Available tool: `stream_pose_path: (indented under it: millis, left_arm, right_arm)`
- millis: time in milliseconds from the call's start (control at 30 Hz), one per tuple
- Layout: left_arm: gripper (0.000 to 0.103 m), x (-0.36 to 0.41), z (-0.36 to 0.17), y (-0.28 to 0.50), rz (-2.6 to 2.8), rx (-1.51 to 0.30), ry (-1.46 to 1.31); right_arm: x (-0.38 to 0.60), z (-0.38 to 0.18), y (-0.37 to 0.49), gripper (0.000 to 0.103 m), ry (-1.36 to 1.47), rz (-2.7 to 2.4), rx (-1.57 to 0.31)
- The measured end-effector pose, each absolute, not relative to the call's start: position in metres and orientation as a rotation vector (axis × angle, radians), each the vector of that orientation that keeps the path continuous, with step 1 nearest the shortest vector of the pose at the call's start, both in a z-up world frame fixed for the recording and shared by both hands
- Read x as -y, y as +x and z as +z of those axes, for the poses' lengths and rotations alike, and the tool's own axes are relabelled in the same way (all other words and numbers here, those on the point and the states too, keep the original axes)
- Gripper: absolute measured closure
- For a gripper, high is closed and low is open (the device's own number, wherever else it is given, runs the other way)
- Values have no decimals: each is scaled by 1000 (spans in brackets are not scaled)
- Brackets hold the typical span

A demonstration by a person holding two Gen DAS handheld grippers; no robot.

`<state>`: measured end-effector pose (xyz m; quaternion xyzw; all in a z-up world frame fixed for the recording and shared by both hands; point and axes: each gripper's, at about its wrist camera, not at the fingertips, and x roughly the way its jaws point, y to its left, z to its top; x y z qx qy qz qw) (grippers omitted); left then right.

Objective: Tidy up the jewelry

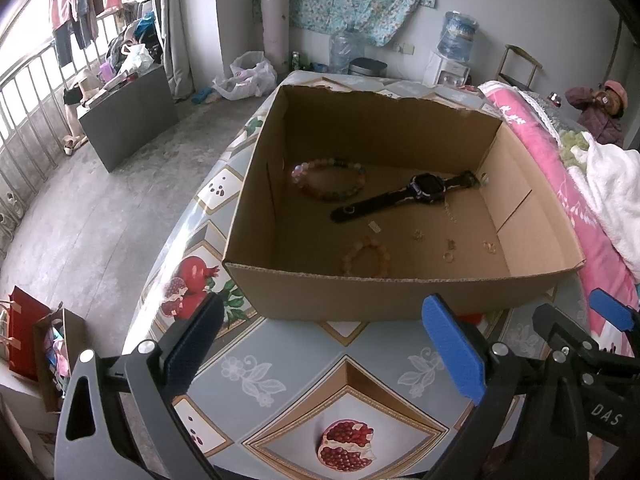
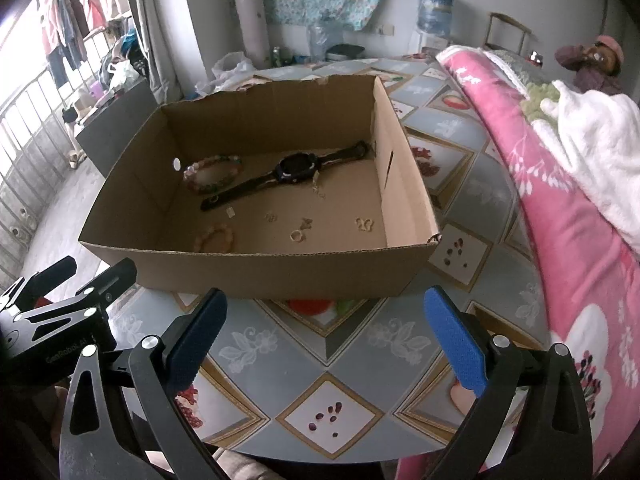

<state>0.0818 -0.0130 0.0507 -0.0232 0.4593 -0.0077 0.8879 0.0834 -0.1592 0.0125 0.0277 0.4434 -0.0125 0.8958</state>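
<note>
From the left wrist camera, the left tongs (image 1: 324, 344) hang above the patterned counter (image 1: 360, 380) with their blue pads spread wide and nothing between them. Straight ahead of the tips stands an open cardboard box (image 1: 400, 296), its near wall just beyond them. On the box floor, farthest from the tongs, a multicoloured bead bracelet (image 1: 328, 178) lies left of a black watch (image 1: 408, 196), whose strap runs diagonally. Nearer the tongs sits a pale orange bead bracelet (image 1: 366, 258), and to its right a scatter of small gold pieces (image 1: 448, 256), perhaps rings and earrings, too small to tell apart. The right tongs (image 1: 580, 332) show at the right edge.

From the right wrist camera, the right tongs (image 2: 324, 340) also hover over the counter (image 2: 328, 360), pads held well apart and empty. The cardboard box (image 2: 248, 276) lies ahead and slightly left of them. Inside, the black watch (image 2: 296, 168) and the multicoloured bead bracelet (image 2: 212, 174) sit toward the far wall, the pale orange bead bracelet (image 2: 214, 238) near the front wall, the small gold pieces (image 2: 298, 234) to its right. A pink blanket (image 2: 560, 200) lies to the right of the tongs. The left tongs (image 2: 68, 288) appear at the left edge.
</note>
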Motion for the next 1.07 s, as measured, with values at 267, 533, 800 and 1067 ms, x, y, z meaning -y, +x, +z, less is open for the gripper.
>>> stream_pose_path:
  millis: [267,533,800,1067]
  left_arm:
    - [6,14,50,84,-12,-962,-44]
    - [6,13,49,82,-5,-957,-45]
    - [6,13,49,82,-5,-957,-45]
    - [6,13,49,82,-4,-958,-45]
  right_arm:
    - [158,12,83,8,57,-26,-921]
    - [155,12,81,8,54,-28,-919]
    - [153,13,80,8,55,-28,-919]
    - [153,13,80,8,55,-27,-919]
